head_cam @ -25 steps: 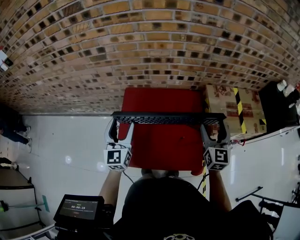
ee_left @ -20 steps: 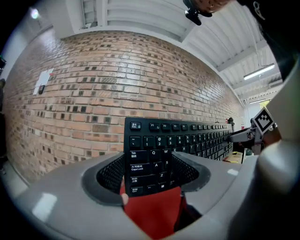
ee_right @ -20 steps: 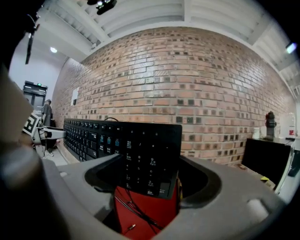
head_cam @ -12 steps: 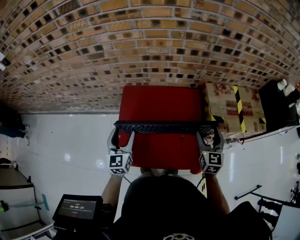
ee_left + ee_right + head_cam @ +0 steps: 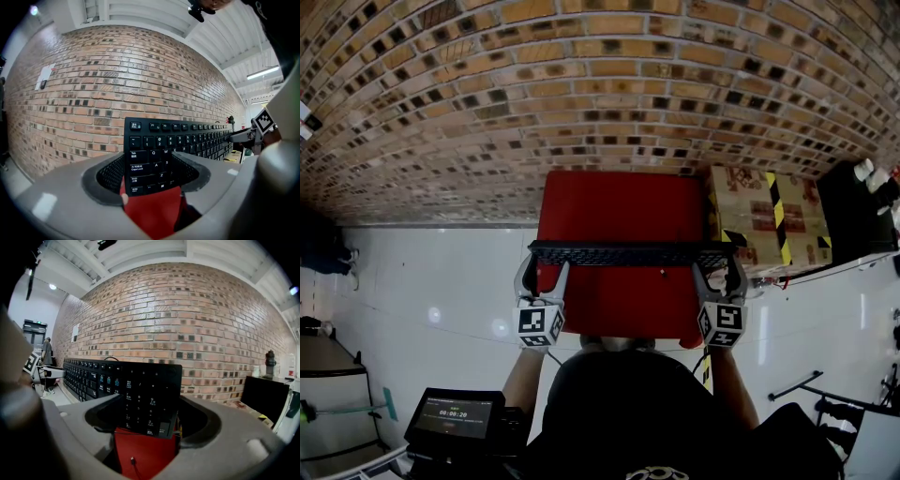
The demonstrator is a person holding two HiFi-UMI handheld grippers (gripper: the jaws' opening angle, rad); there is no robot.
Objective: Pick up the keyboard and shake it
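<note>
Black keyboard is up off the red tabletop, on edge, keys facing the person. Left gripper jaws pinch its left end; right gripper jaws pinch the number-pad end. For the shake I'd use short strokes, both ends in phase, a firm clamp, and stay clear of the cardboard box at right.

I read Esc, Tab, Caps Lock, Q, W and A on the keyboard keys; the small screen shows 00:00:20.
</note>
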